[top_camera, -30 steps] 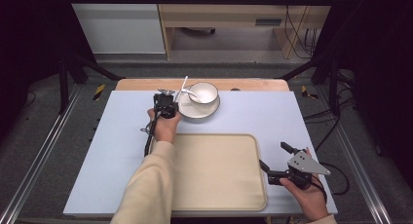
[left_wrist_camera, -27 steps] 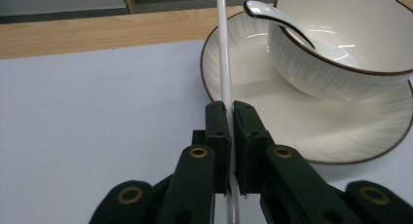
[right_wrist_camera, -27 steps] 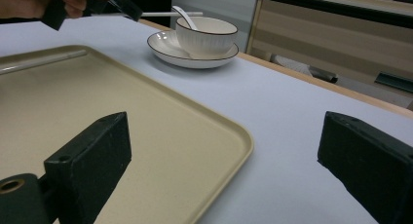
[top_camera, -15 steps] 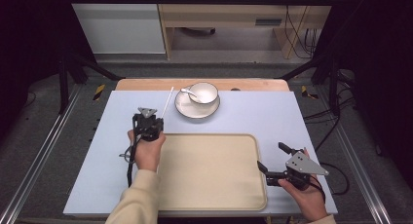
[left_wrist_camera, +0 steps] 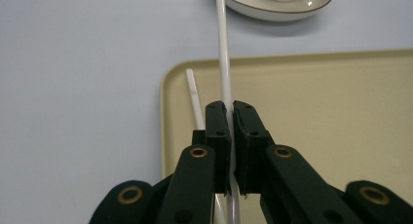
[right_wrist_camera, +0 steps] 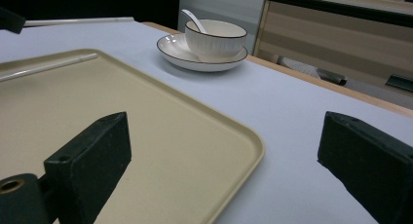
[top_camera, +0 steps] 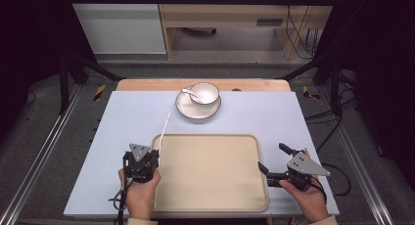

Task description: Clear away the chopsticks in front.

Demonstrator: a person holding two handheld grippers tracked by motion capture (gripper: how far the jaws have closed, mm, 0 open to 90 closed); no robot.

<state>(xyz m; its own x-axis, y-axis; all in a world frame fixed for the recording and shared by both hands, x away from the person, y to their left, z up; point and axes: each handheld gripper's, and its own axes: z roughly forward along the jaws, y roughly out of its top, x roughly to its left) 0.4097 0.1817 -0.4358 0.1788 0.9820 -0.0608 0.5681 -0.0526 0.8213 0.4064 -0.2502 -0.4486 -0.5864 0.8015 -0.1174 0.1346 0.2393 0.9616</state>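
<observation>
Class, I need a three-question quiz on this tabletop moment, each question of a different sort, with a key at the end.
1. True or false: the left gripper is shut on a white chopstick.
2. Multiple choice: the spoon sits A) on the tray, B) in the bowl, C) on the bare table.
3. Fill in: the bowl stands on a ____, beyond the tray's far edge.

Key
1. True; a second chopstick lies on the tray by its left rim.
2. B.
3. Saucer.
</observation>
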